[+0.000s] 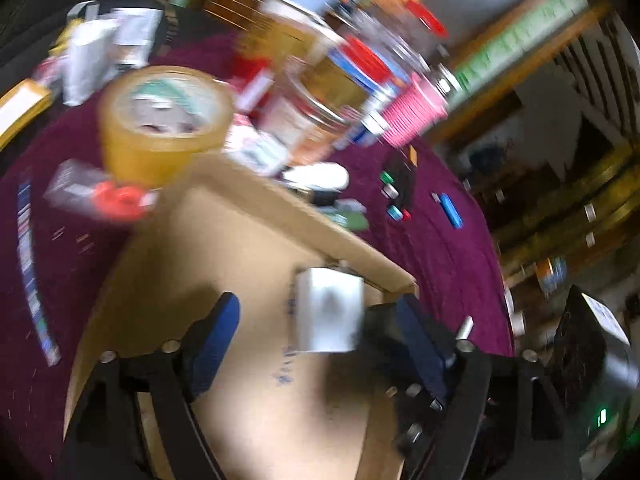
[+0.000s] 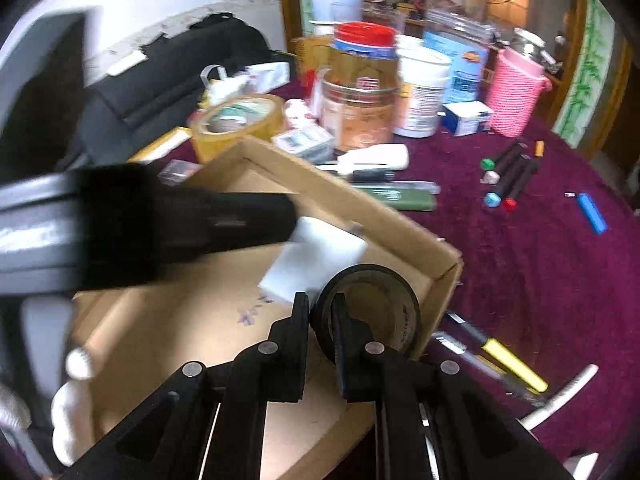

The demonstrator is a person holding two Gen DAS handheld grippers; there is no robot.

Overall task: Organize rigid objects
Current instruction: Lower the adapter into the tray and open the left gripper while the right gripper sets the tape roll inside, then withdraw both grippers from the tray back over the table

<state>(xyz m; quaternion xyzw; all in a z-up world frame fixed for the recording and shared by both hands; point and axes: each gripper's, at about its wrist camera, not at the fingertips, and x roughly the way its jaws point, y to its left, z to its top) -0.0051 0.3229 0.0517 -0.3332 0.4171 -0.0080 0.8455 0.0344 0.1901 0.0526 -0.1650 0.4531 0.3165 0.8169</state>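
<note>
Two items are already seen inside the shallow cardboard box (image 2: 404, 236): a white rectangular block (image 2: 320, 256) lying against the far wall, and a black tape roll (image 2: 372, 304) being lowered into the near right corner. The right claw (image 2: 322, 316) is clamped narrow on the wall of that roll, one finger outside and one inside the ring, so the roll is judged not yet released. The left claw (image 1: 320, 332) is held wide above the box floor, its blue pads apart; the white block (image 1: 330, 308) lies between them, close to the right pad, and whether it is touched cannot be told through the blur. No pressing grip is shown, so the block is taken as set down.

Much is judged still to be sorted. On the maroon cloth of the table (image 2: 540, 280), several markers (image 2: 508, 176) with coloured caps lie side by side, a blue lighter (image 2: 592, 214) lies well apart from them, and a yellow-capped pen (image 2: 512, 364) rests just outside the box. A roll of tan packing tape (image 2: 236, 120) stands behind the far corner of the box.

The box is plain brown corrugated card, matte, with low straight walls and some blue handwriting on its floor. The block looks smooth and sharp-edged. The black roll is a thick, dull ring with a hollow core; the tan roll is glossy and translucent. A pink holder (image 2: 516, 92) at the back shows a ribbed, woven surface.
</note>
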